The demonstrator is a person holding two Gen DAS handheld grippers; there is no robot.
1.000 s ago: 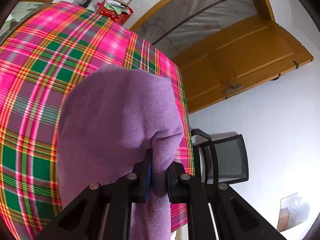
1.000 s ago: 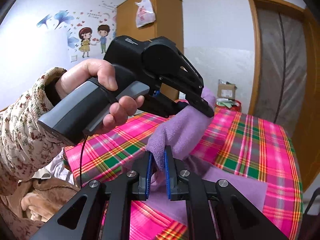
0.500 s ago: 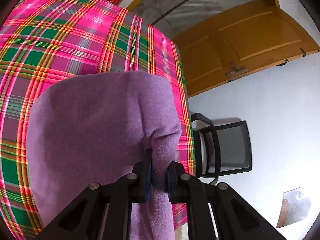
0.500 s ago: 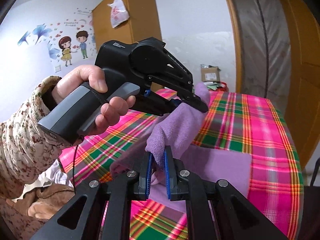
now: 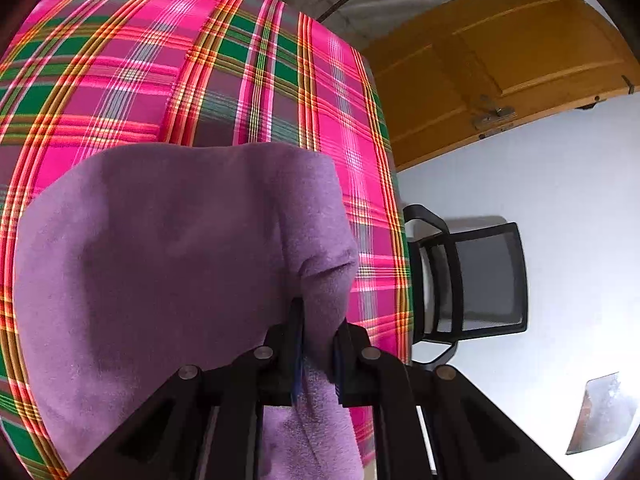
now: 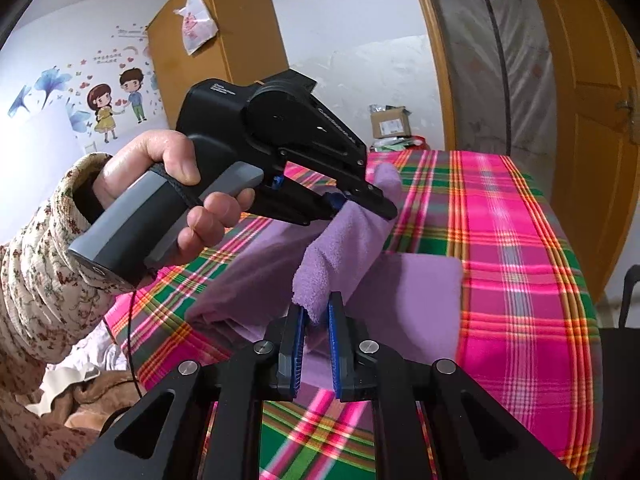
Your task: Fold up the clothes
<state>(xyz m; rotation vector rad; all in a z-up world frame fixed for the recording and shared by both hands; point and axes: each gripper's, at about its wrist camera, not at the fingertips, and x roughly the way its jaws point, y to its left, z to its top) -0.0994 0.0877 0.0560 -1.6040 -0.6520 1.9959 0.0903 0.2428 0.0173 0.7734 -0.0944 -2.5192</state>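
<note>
Plaid-covered desk [image 5: 248,92] below both grippers; my left gripper [image 5: 318,354] and right gripper [image 6: 316,346] each pinch an edge of the purple towel [image 6: 400,304]. Soft, floppy, light, so edges are best.

A left tool [image 5: 318,344] pinches a fold of purple fleece cloth [image 5: 168,264] between its two black fingers [image 5: 286,340], the fabric bulging above the grip and draping down over a bench covered in a pink, green and orange plaid tablecloth [image 5: 200,60]. Beyond the bench edge stands a black mesh office chair [image 5: 480,280] against a white wall, with an orange wooden door [image 5: 520,60] above it.
</note>
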